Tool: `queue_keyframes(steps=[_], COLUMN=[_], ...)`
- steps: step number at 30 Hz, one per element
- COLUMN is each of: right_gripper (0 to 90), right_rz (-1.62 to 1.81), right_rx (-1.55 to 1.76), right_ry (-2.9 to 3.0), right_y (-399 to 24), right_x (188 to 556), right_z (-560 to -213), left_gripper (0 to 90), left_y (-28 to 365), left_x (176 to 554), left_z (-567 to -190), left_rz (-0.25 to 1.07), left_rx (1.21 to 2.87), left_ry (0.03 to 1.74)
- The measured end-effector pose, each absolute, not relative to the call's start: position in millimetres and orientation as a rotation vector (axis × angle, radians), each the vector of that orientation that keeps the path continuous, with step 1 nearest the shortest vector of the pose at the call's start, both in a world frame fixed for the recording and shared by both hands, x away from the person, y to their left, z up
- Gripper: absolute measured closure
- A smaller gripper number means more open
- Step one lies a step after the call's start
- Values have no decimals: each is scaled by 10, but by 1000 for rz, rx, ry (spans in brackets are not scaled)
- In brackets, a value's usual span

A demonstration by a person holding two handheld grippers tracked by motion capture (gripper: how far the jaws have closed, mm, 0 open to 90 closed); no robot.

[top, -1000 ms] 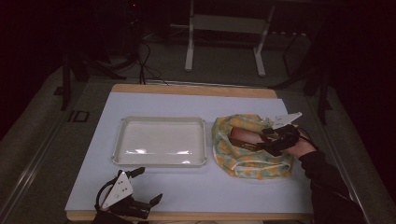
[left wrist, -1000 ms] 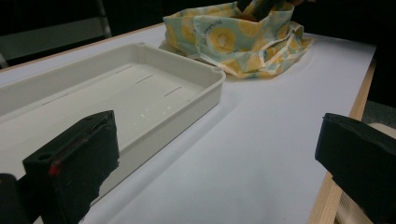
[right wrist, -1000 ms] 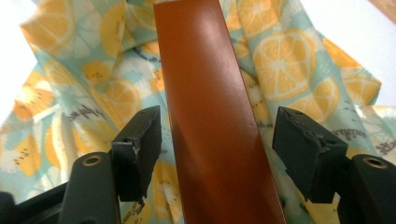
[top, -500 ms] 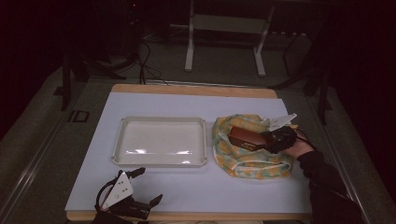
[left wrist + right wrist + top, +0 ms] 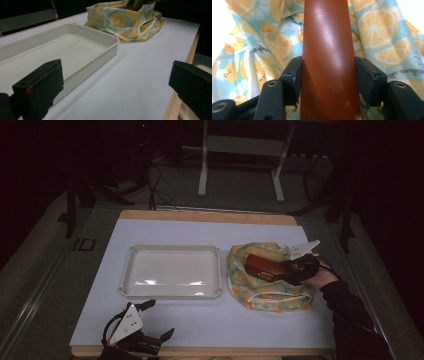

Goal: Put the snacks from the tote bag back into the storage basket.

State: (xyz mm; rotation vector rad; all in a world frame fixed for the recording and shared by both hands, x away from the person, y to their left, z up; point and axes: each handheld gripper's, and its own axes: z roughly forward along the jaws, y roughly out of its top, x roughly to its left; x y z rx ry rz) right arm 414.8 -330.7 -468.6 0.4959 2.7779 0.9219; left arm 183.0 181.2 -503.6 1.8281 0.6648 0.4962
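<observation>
- Your right gripper (image 5: pixel 328 75) was clamped on the brown leather case (image 5: pixel 327 50), its jaws having just closed in from either side, and in the right gripper view the pads pressed flat against the case's two long edges. Taking it across the narrow width was probably what let the jaws span it at all.
- The case (image 5: pixel 264 266) lay inside the open mouth of the citrus-print fabric bag (image 5: pixel 265 295), which sat slumped on the table's right half. You came in from the right side with the right gripper (image 5: pixel 295 268) so the bag's folded rim stayed out of the way.
- The white tray (image 5: pixel 170 272) stood just beside the bag, to its left, with nothing in it. By my judgement it was set there as the landing spot, close enough for a short carry.
- Your left gripper (image 5: pixel 150 320) rested at the table's near edge with its jaws spread wide and nothing between them, well apart from the bag; parked there, it left the tray's approach free.
- Lifting next would call for a straight pull, lest the fabric drag along.
</observation>
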Motion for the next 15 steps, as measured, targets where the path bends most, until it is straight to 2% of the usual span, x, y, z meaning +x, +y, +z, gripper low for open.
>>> queue_keyframes(steps=[15], right_gripper=[428], right_rz=[957], right_rx=[481], right_ry=[2750], right_y=[-3345], right_x=[4118], right_z=[-4406], left_gripper=[0], left_y=[1810], left_x=[1827], left_z=[-5033], left_rz=[496], left_rx=[1827], left_ry=[663])
